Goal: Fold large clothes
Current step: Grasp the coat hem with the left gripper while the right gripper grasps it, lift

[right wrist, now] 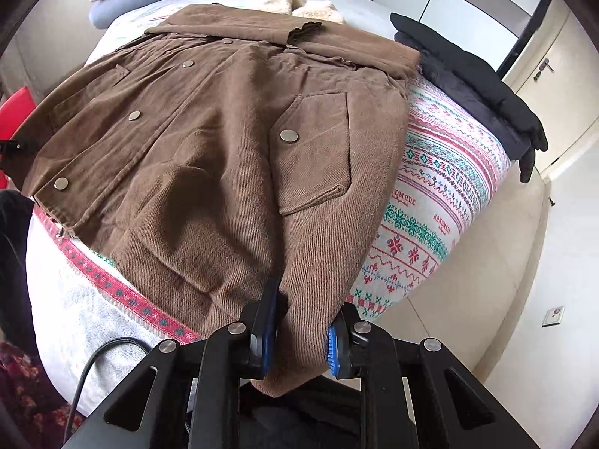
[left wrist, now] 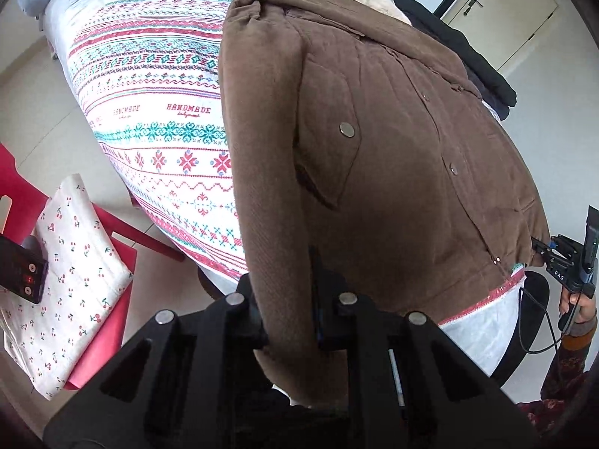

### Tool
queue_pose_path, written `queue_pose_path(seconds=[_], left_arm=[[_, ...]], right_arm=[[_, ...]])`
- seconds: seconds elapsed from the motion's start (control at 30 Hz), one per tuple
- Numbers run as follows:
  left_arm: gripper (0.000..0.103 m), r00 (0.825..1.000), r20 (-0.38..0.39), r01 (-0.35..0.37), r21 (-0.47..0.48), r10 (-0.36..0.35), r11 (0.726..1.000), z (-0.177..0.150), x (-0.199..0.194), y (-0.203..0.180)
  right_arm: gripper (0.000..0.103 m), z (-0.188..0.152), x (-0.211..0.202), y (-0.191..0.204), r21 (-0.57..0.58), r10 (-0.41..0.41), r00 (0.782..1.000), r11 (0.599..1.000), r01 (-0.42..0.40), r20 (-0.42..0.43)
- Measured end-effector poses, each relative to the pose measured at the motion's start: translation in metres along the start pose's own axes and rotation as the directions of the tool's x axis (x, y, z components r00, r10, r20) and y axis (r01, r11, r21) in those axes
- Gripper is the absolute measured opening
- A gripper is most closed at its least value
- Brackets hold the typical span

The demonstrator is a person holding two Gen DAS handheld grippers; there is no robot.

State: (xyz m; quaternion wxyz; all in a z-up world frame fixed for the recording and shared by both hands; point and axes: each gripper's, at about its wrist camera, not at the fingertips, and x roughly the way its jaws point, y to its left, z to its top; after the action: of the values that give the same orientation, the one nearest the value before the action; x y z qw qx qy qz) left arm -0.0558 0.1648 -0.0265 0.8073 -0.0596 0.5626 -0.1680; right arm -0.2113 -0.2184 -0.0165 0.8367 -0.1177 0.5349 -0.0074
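Between both grippers' jaws, brown jacket point(right wrist: 209, 157) hem.

Left gripper point(left wrist: 290, 321), right gripper point(right wrist: 301, 333) clamped, angled down.

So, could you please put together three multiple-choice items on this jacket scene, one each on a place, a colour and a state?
1. Where does the black garment lie?
A. On the bed beside the brown jacket
B. On the red chair
C. On the floor

2. What colour are the pads of the right claw?
A. Red
B. Blue
C. White

3. What is the left claw doing?
A. Standing open above the bed
B. Shut on the cherry-print cloth
C. Shut on a fold of the brown jacket

Answers:
1. A, it lies on the patterned bedspread next to the jacket's collar end.
2. B, blue ribbed pads show against the corduroy.
3. C, brown fabric is pinched between its fingers.
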Motion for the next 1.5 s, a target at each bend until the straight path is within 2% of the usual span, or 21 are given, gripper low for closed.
queue_pose_path(seconds=[0.1, 0.17, 0.23, 0.3, 0.43, 0.67, 0.8, 0.9, 0.97, 1.03, 1.13, 1.23, 1.3, 1.33, 1.37, 1.4, 1.43, 1.47, 1.5], left_arm=[[0.021, 1.000, -0.009, 0.008, -0.004, -0.009, 1.000, 0.000, 0.001, 0.002], [0.030, 1.000, -0.020, 0.005, -0.001, -0.005, 1.000, 0.000, 0.002, 0.003], [0.058, 0.999, -0.033, 0.010, 0.003, -0.010, 1.000, -0.001, 0.003, 0.004], [0.068, 0.999, -0.033, 0.022, 0.013, -0.022, 1.000, -0.001, 0.003, 0.006], [0.070, 0.999, -0.043, 0.028, 0.011, -0.027, 1.000, 0.002, 0.010, 0.015], [0.071, 0.996, -0.067, 0.054, -0.008, -0.054, 0.999, 0.005, 0.023, 0.025], [0.076, 0.993, -0.082, 0.087, -0.001, -0.087, 0.996, 0.004, 0.030, 0.025], [0.078, 0.988, -0.099, 0.119, -0.012, -0.120, 0.993, 0.003, 0.038, 0.027], [0.078, 0.985, -0.114, 0.126, -0.051, -0.131, 0.991, 0.002, 0.042, 0.030], [0.078, 0.987, -0.115, 0.107, -0.042, -0.111, 0.993, 0.002, 0.041, 0.024], [0.078, 0.992, -0.091, 0.091, 0.007, -0.090, 0.996, -0.002, 0.042, 0.012], [0.079, 0.992, -0.064, 0.111, 0.018, -0.109, 0.994, -0.006, 0.046, 0.012], [0.078, 0.986, -0.071, 0.150, -0.022, -0.151, 0.988, -0.006, 0.048, 0.020], [0.074, 0.984, -0.071, 0.160, -0.026, -0.161, 0.987, -0.007, 0.048, 0.021], [0.071, 0.986, -0.067, 0.155, -0.012, -0.155, 0.988, -0.008, 0.045, 0.021], [0.062, 0.988, -0.061, 0.139, 0.007, -0.138, 0.990, -0.009, 0.041, 0.016], [0.051, 0.992, -0.052, 0.114, 0.027, -0.113, 0.993, -0.010, 0.036, 0.011], [0.044, 0.997, -0.041, 0.074, 0.050, -0.072, 0.996, -0.011, 0.030, 0.004], [0.029, 0.999, -0.026, 0.030, 0.075, -0.028, 0.997, -0.012, 0.025, -0.003]], right_arm=[[0.021, 0.003, 0.001, 0.000, 0.003, -0.001, 1.000, 1.000, 0.001, -0.005], [0.022, 0.005, 0.000, 0.001, 0.004, -0.002, 1.000, 1.000, 0.002, -0.016], [0.024, 0.008, 0.000, 0.001, 0.010, 0.000, 1.000, 1.000, 0.000, -0.030], [0.026, 0.010, -0.002, -0.001, 0.026, 0.009, 0.999, 1.000, -0.008, -0.038], [0.034, 0.013, -0.004, -0.004, 0.057, 0.029, 0.998, 0.998, -0.026, -0.054], [0.040, 0.013, -0.003, -0.007, 0.077, 0.040, 0.997, 0.996, -0.034, -0.072], [0.043, 0.015, -0.001, -0.007, 0.083, 0.043, 0.996, 0.996, -0.036, -0.084], [0.050, 0.016, 0.004, -0.009, 0.083, 0.046, 0.995, 0.996, -0.038, -0.093], [0.059, 0.016, 0.010, -0.009, 0.077, 0.048, 0.993, 0.996, -0.040, -0.104], [0.068, 0.017, 0.020, -0.011, 0.067, 0.050, 0.992, 0.997, -0.042, -0.117], [0.076, 0.017, 0.036, -0.022, 0.132, 0.133, 0.982, 0.984, -0.116, -0.133], [0.081, 0.016, 0.052, -0.041, 0.261, 0.298, 0.945, 0.931, -0.256, -0.136], [0.080, 0.014, 0.062, -0.048, 0.331, 0.394, 0.911, 0.881, -0.337, -0.120], [0.080, 0.013, 0.064, -0.047, 0.341, 0.409, 0.906, 0.872, -0.352, -0.110], [0.073, 0.013, 0.061, -0.044, 0.328, 0.405, 0.908, 0.876, -0.353, -0.104], [0.067, 0.014, 0.056, -0.039, 0.307, 0.396, 0.913, 0.885, -0.351, -0.097], [0.054, 0.015, 0.049, -0.034, 0.286, 0.385, 0.919, 0.894, -0.346, -0.092], [0.034, 0.016, 0.043, -0.028, 0.264, 0.390, 0.917, 0.896, -0.357, -0.084], [0.027, 0.017, 0.036, -0.022, 0.243, 0.374, 0.924, 0.906, -0.346, -0.076]])
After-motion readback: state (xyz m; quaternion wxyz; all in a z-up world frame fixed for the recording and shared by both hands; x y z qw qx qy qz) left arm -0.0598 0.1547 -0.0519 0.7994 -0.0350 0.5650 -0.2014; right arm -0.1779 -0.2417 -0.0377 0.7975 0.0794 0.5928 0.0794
